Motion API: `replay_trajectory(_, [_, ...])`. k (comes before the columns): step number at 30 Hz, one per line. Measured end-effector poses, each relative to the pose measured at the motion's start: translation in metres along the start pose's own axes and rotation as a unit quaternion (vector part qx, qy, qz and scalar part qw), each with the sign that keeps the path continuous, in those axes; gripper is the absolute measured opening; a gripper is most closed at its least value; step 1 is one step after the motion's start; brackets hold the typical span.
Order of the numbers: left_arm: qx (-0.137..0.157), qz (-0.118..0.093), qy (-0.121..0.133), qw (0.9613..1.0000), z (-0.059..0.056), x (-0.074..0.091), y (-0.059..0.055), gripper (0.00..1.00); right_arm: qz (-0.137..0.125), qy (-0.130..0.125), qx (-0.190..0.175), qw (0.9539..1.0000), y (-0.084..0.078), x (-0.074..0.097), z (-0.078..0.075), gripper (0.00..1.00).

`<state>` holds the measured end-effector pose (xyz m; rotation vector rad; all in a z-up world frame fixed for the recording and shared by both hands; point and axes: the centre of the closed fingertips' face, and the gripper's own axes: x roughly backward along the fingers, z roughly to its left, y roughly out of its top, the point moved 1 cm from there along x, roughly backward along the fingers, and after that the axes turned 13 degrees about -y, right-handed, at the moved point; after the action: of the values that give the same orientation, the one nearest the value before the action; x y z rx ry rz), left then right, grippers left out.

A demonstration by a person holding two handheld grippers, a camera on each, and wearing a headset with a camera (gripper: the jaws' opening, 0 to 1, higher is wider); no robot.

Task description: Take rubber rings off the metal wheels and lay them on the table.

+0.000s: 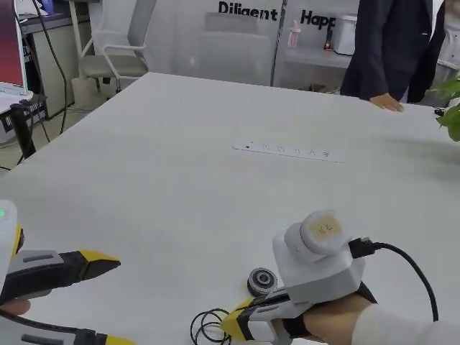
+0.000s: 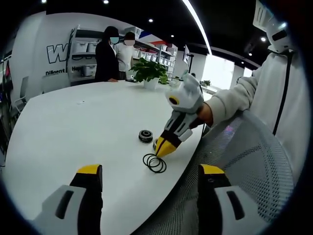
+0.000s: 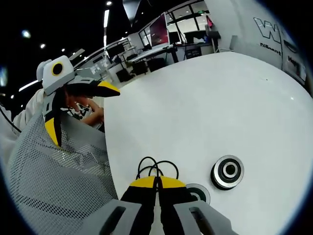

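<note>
A small pile of thin black rubber rings (image 1: 207, 328) (image 2: 155, 163) (image 3: 157, 167) lies near the table's front edge. My right gripper (image 1: 231, 323) (image 2: 160, 148) (image 3: 157, 182) is low at the pile with its jaws shut, and one ring's loop runs into its tips. Just beyond it stands a metal wheel (image 1: 262, 280) (image 2: 145, 135) (image 3: 227, 171). A second wheel (image 3: 198, 192) is half hidden beside the right jaw. My left gripper (image 1: 111, 302) (image 2: 150, 170) (image 3: 80, 115) hovers wide open at the left, holding nothing.
The white table (image 1: 180, 158) stretches far ahead, with a row of sockets (image 1: 287, 151) set in its middle. A person (image 1: 392, 43) stands at the far edge with a hand on the top. A plant (image 1: 451, 108) and a mesh chair (image 2: 234, 161) are close by.
</note>
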<state>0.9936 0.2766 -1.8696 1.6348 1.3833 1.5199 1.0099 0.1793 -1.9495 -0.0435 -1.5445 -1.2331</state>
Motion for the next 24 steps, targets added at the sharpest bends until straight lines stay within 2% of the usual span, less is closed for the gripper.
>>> replay_trajectory(10, [0.002, -0.001, 0.001, 1.0000, 0.0005, 0.0004, -0.0001, 0.78, 0.003, 0.001, 0.016, 0.9999, -0.0021, -0.0046, 0.0035, 0.00])
replay_trajectory(14, [0.003, -0.001, 0.002, 1.0000, 0.0008, 0.0007, -0.0001, 0.78, 0.005, 0.002, 0.032, 0.9995, -0.0036, -0.0057, 0.0065, 0.00])
replay_trajectory(24, [0.004, -0.003, 0.005, 1.0000, 0.0010, 0.0016, 0.0006, 0.77, 0.005, 0.004, 0.035, 0.9994, -0.0041, -0.0060, 0.0073, 0.00])
